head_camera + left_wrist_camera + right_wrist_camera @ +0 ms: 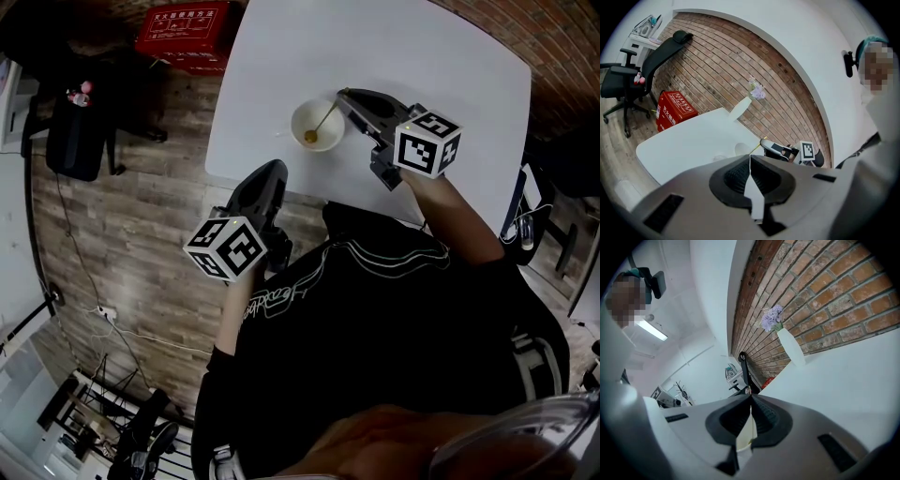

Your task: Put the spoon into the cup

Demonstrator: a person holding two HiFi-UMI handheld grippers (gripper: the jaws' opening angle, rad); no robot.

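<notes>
A white cup (317,125) stands near the front edge of the white table (422,47). A thin gold spoon (323,120) leans in it, bowl down inside the cup. Its handle runs up to the tip of my right gripper (342,94), which is shut on the handle just right of the cup. In the right gripper view the jaws (750,394) are pressed together with a thin gold line between them. My left gripper (274,167) is shut and holds nothing, hanging off the table's front edge over the floor. From the left gripper view (750,157) the cup (740,149) is partly hidden.
A white vase with purple flowers (739,108) stands at the table's far side by the brick wall. A red box (183,33) lies on the wooden floor beyond the table's left corner. A black office chair (75,131) stands further left.
</notes>
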